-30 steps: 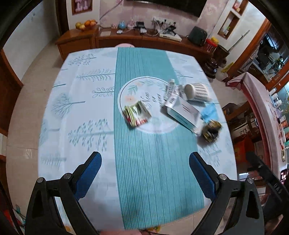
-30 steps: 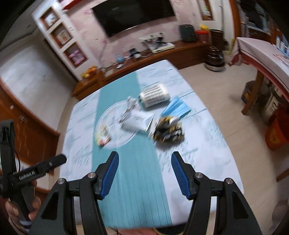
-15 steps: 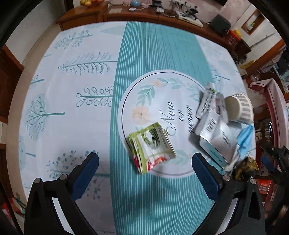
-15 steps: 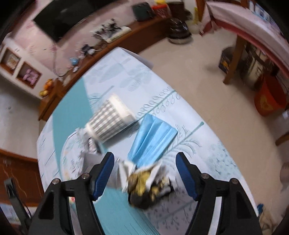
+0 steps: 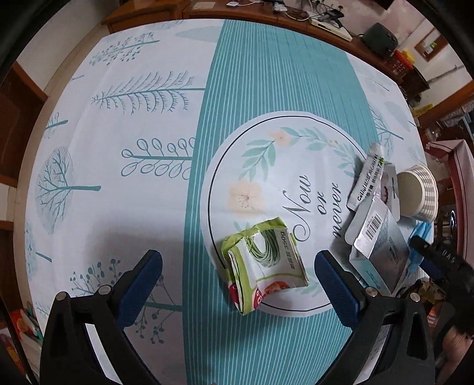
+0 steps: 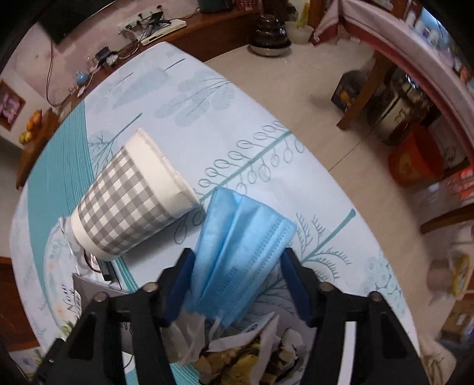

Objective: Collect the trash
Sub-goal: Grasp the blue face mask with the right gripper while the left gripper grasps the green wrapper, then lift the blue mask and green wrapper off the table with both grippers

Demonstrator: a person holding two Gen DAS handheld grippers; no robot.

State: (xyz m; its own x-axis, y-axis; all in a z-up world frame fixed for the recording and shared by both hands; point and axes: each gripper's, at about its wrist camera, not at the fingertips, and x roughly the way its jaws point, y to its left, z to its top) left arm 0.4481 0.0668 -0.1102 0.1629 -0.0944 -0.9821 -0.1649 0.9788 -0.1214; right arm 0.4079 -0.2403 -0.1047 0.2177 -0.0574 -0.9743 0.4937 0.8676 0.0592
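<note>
My left gripper (image 5: 237,278) is open, low over the table, with a green snack bag (image 5: 265,263) lying between its fingers. To its right lie a silver-and-white box (image 5: 380,254), a white tube (image 5: 367,177) and a checked paper cup (image 5: 419,192) on its side. My right gripper (image 6: 237,284) is open with a blue face mask (image 6: 240,237) lying between its fingers; I cannot tell whether the pads touch it. The checked paper cup (image 6: 133,198) lies left of the mask. A crumpled yellow wrapper (image 6: 246,355) sits under the gripper body.
The table wears a teal and white cloth (image 5: 133,148). A wooden sideboard (image 5: 296,14) with electronics runs behind the table. Right of the table are bare floor tiles (image 6: 326,103), a red bucket (image 6: 414,157) and another table (image 6: 400,38) with a pink cloth.
Both grippers have moved forward and down toward the table. The left now straddles the green snack bag. The right has come in over the yellow wrapper and now flanks the blue mask.
</note>
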